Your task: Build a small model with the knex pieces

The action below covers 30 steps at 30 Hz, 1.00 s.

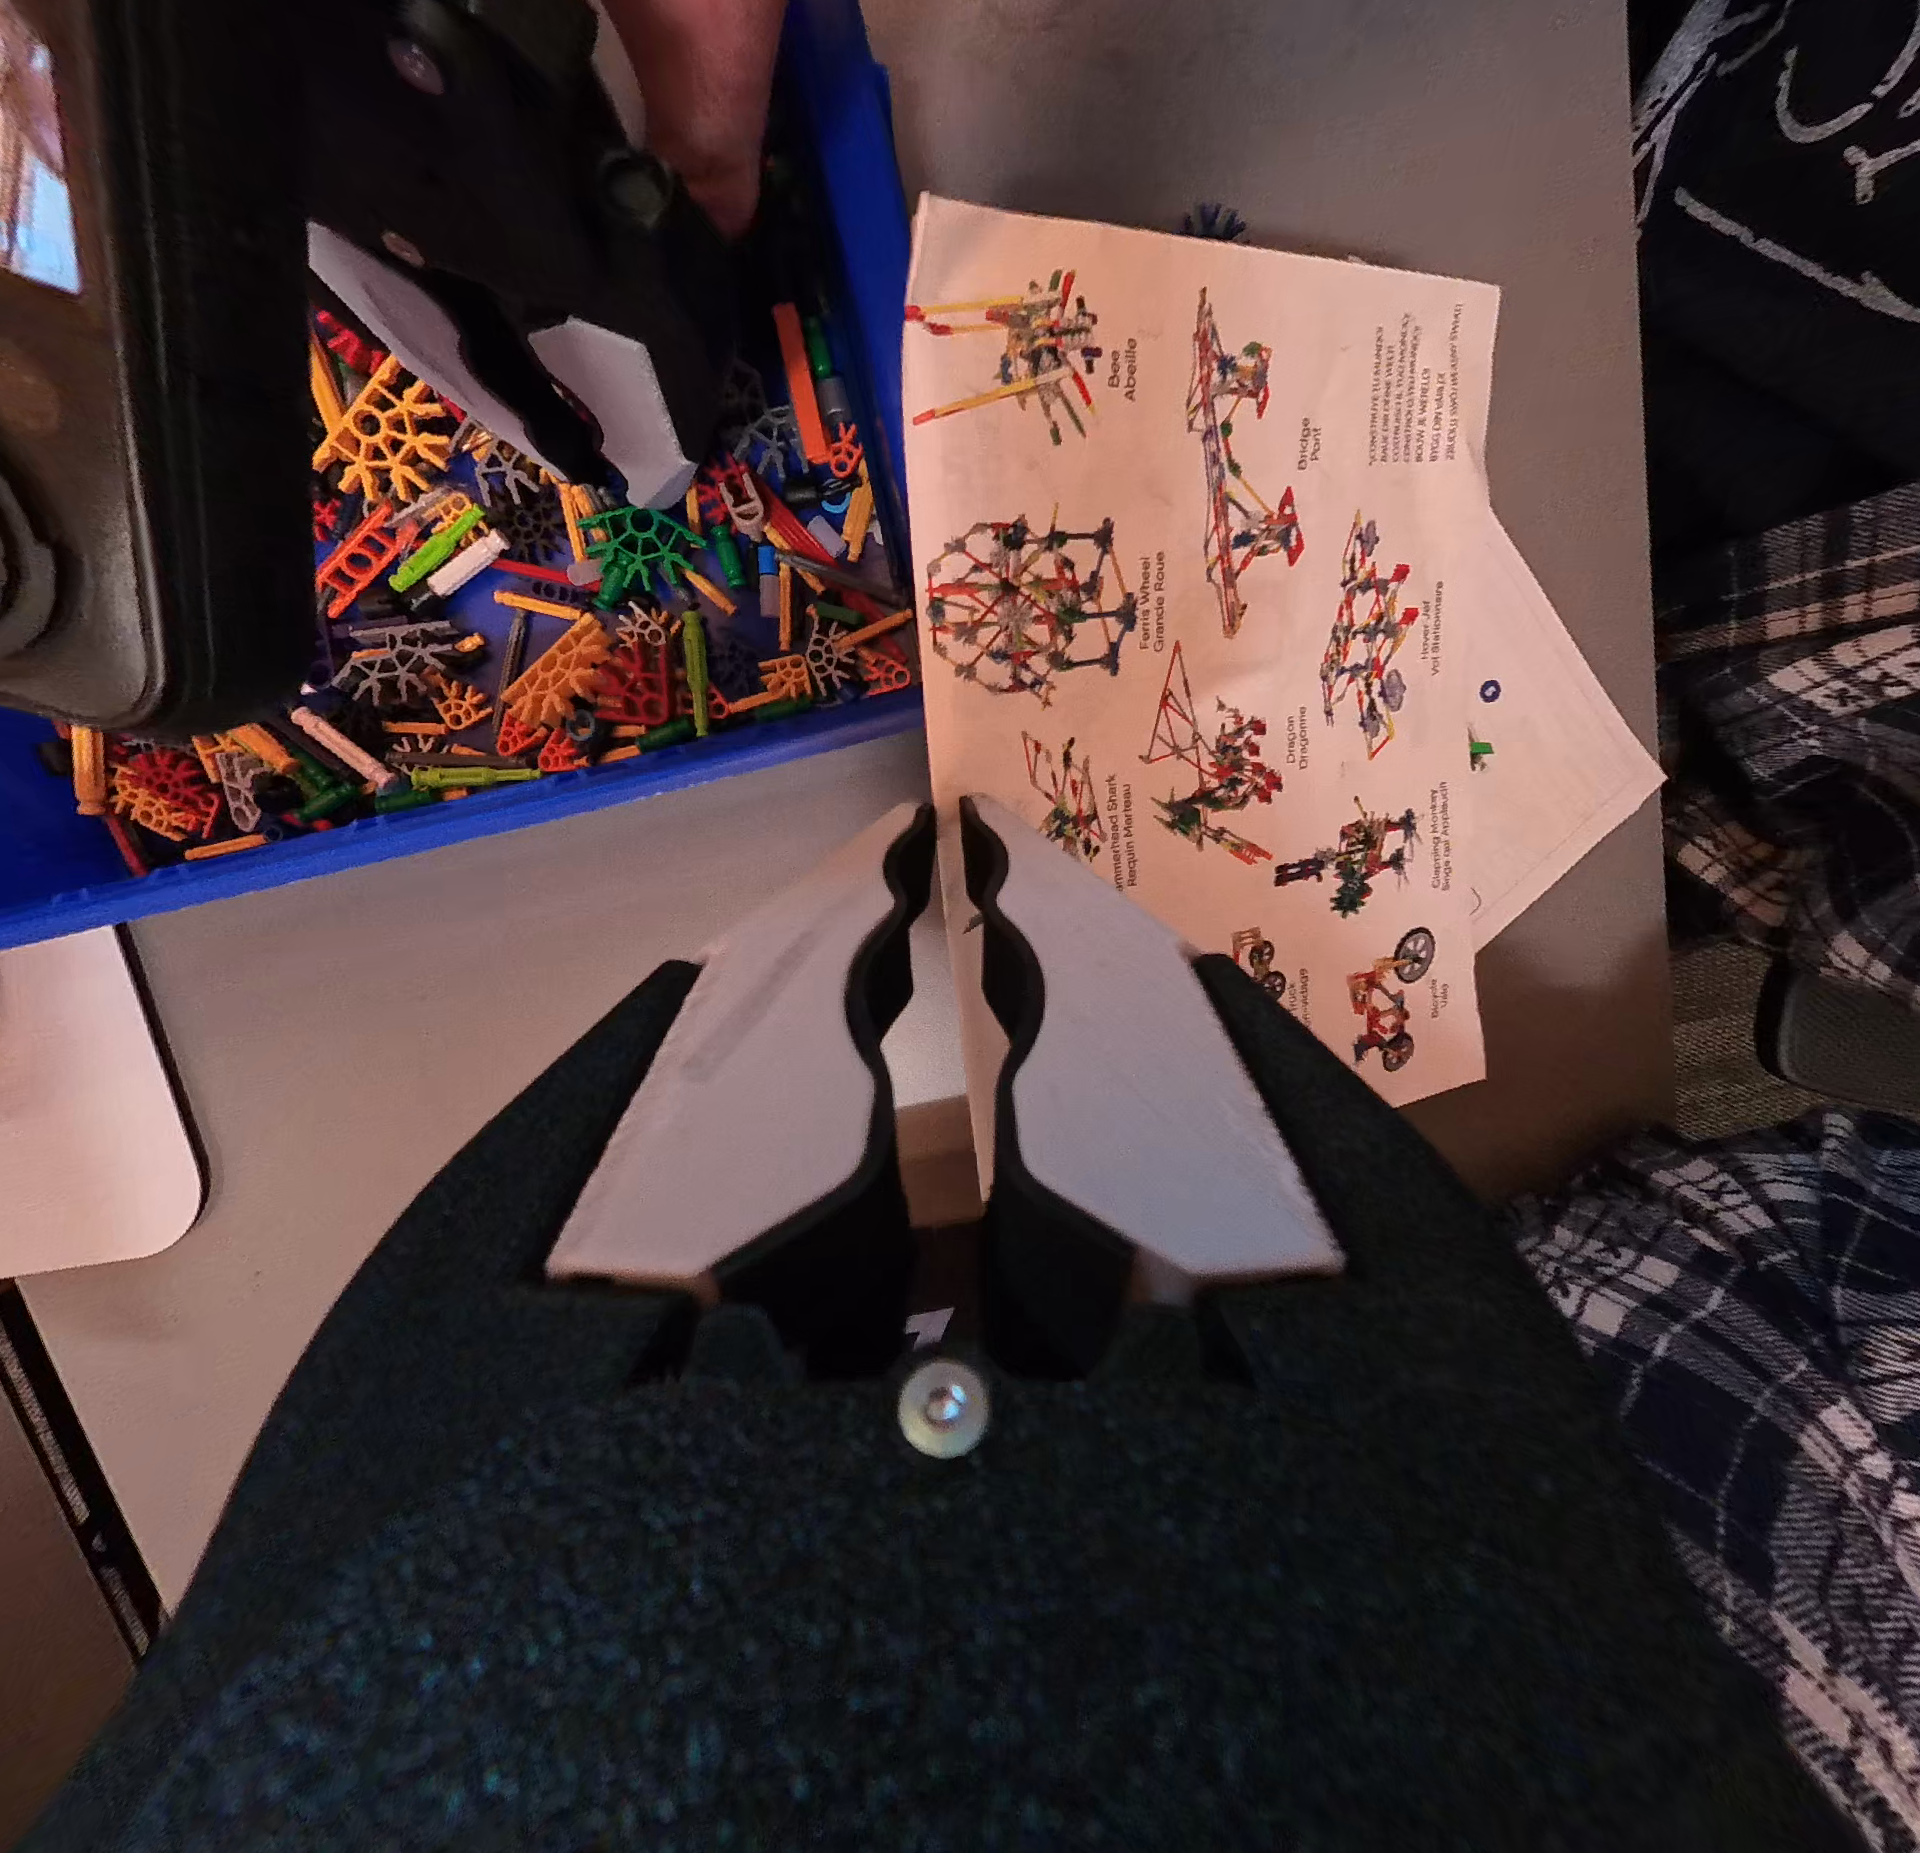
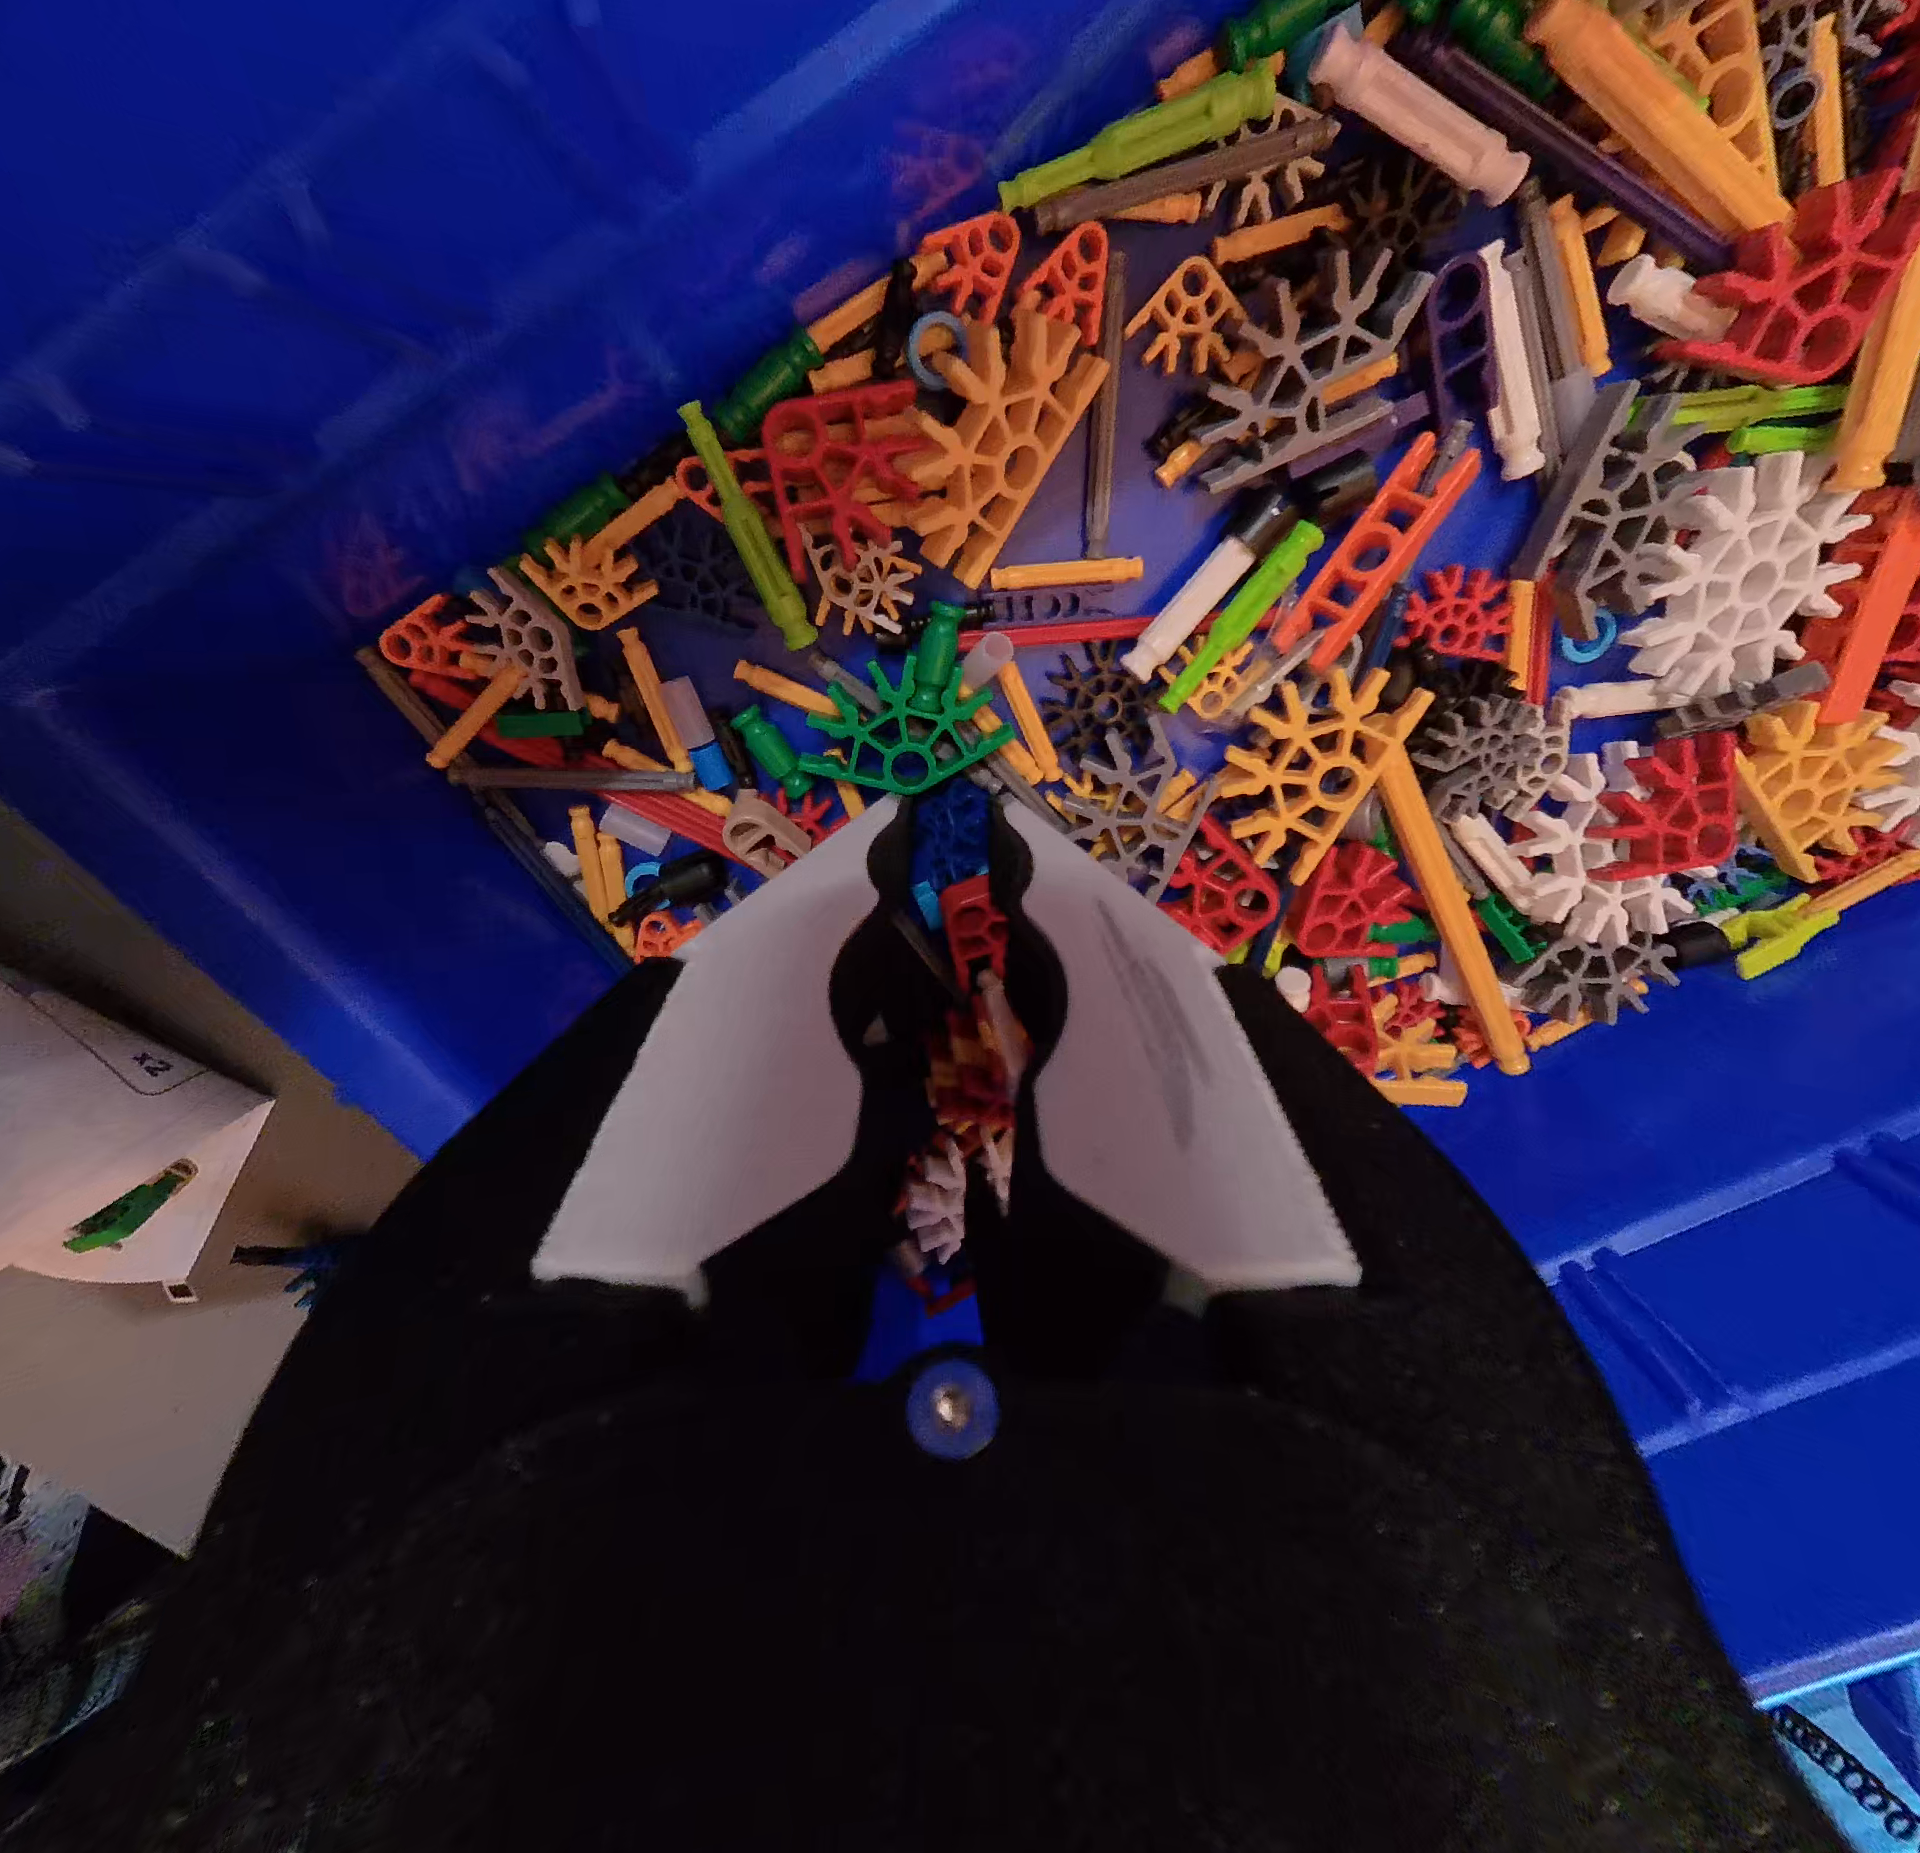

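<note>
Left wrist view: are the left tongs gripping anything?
No. The left tongs are nearly closed but hold nothing, hovering over the grey table at the edge of the instruction sheet, beside the blue bin.

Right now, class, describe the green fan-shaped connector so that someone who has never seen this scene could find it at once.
Start at the blue bin full of mixed plastic building pieces. Find the right gripper hanging over the pile; the green fan-shaped connector lies just past its fingertips. It is the only bright green half-circle with spokes among orange, red and grey connectors, and a short dark green rod pokes from its top.
</note>
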{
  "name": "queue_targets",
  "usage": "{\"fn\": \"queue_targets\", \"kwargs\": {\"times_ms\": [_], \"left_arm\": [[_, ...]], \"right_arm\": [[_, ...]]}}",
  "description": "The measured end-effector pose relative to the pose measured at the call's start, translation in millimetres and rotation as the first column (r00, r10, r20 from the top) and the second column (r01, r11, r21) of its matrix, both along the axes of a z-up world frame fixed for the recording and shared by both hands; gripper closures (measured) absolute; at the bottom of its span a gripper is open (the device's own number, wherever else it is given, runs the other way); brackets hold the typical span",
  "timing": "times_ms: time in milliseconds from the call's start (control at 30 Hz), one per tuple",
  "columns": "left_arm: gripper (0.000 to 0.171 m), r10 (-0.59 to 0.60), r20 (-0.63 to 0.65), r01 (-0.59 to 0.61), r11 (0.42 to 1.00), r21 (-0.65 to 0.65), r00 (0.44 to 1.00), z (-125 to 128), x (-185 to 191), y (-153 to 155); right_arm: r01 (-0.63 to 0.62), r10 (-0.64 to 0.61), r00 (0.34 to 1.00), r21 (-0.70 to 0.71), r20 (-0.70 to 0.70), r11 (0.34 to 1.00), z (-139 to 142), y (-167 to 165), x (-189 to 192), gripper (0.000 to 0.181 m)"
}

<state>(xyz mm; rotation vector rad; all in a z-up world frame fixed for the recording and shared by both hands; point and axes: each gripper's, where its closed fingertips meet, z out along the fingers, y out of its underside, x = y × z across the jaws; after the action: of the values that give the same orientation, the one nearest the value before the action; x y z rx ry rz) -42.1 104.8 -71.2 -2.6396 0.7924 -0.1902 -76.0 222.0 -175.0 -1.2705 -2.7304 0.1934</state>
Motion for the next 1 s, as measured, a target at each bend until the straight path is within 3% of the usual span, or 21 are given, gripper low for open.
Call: {"fn": "queue_targets", "kwargs": {"times_ms": [1000], "left_arm": [[0.168,0.003,-0.008,-0.003,1.000,0.001,1.000,-0.2,-1.3,-0.4]], "right_arm": [[0.019,-0.017,0.998,0.025,-0.066,1.000,12.2,7.4,1.4,0.179]]}}
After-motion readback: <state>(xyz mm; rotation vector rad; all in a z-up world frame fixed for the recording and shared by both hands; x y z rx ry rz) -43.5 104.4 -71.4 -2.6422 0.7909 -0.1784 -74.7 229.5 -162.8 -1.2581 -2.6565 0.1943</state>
